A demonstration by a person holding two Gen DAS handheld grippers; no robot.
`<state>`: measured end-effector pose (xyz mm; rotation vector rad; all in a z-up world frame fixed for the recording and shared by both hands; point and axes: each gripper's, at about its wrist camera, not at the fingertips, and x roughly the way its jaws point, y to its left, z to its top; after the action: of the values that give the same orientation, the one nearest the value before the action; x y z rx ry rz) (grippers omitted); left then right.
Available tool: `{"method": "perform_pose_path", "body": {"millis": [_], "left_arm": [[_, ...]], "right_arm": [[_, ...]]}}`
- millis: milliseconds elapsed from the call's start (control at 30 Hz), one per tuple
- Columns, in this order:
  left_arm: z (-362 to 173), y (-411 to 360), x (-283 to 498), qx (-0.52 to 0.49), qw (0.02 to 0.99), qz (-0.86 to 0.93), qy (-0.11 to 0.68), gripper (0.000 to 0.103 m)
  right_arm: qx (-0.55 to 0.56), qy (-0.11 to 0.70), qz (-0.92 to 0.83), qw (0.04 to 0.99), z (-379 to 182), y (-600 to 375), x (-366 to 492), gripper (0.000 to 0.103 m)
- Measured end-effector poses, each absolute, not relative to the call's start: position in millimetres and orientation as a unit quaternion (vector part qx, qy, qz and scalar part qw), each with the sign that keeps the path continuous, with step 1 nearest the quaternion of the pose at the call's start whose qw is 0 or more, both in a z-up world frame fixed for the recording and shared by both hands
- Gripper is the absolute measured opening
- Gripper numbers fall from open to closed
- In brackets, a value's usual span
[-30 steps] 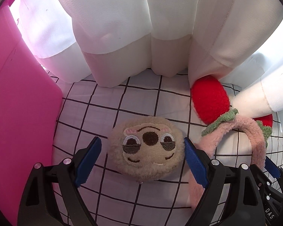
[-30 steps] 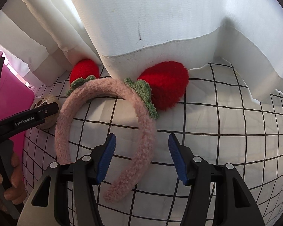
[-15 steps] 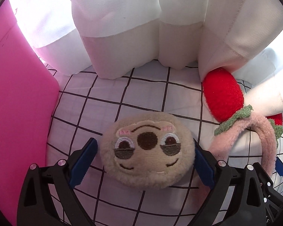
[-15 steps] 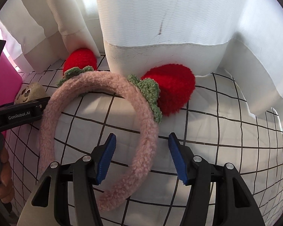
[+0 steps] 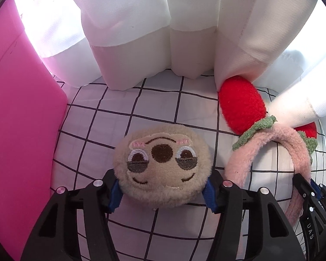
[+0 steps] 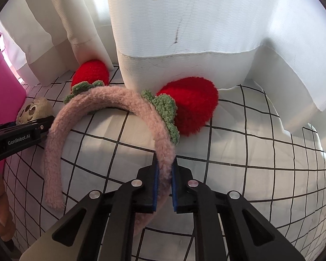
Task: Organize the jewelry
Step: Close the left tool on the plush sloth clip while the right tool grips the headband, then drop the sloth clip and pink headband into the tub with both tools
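Gripping now: right gripper (image 6: 163,178) jaws closing, blue pads pinching the near-right limb of the pink plush headband (image 6: 110,100)
Left claw: left gripper (image 5: 163,192) jaws closing, pads pressed into both sides of the tan plush face (image 5: 162,169)
Cut off: headband's near end hidden under the right gripper; one strawberry (image 5: 241,106) partly tucked beneath the white curtain (image 5: 163,32)
Writing: "GenRobot.AI" on the left tool's side; "DAS" partly legible, rest cut off
Surface: grid-patterned cloth (image 6: 250,152) under everything
Left: pink panel (image 5: 17,119), what it belongs to unclear
Far: second strawberry (image 6: 193,104) touching the curtain hem
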<state>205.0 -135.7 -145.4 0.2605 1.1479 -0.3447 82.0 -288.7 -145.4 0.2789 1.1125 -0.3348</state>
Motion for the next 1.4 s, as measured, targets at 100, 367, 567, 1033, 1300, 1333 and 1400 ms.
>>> {"method": "perform_pose_path", "body": {"millis": [100,367,567,1033,1300,1333,1400], "left_arm": [[-141.6,-137.4,199.2,0.127,0.821,-0.162,0.533,0.052],[-119.0,-130.6,177.9,0.106,0.837,-0.166,0.510,0.051],[-105.5,-124.7,158.3,0.091,0.842,-0.175,0.502,0.051],[-38.7,-113.7,122.9,0.080,0.863,-0.192,0.460,0.051],[21.6,-92.3,107.9,0.060,0.888,-0.190,0.415,0.051],[31.4,-87.9,106.3,0.057,0.892,-0.187,0.407,0.051],[55.7,-77.9,97.2,0.050,0.901,-0.182,0.390,0.051]], "right_arm": [[0.132,0.516,-0.157,0.831,-142.9,-285.2,76.8,0.009],[0.134,0.489,-0.150,0.849,-124.5,-283.7,49.2,0.009],[0.131,0.470,-0.148,0.860,-112.5,-285.1,42.2,0.009],[0.121,0.410,-0.151,0.891,-54.9,-278.8,7.9,0.009],[0.108,0.364,-0.138,0.915,-0.5,-267.5,-3.2,0.009],[0.105,0.357,-0.135,0.918,7.7,-264.8,-2.8,0.009],[0.100,0.342,-0.126,0.926,24.5,-259.5,-0.1,0.009]]}}
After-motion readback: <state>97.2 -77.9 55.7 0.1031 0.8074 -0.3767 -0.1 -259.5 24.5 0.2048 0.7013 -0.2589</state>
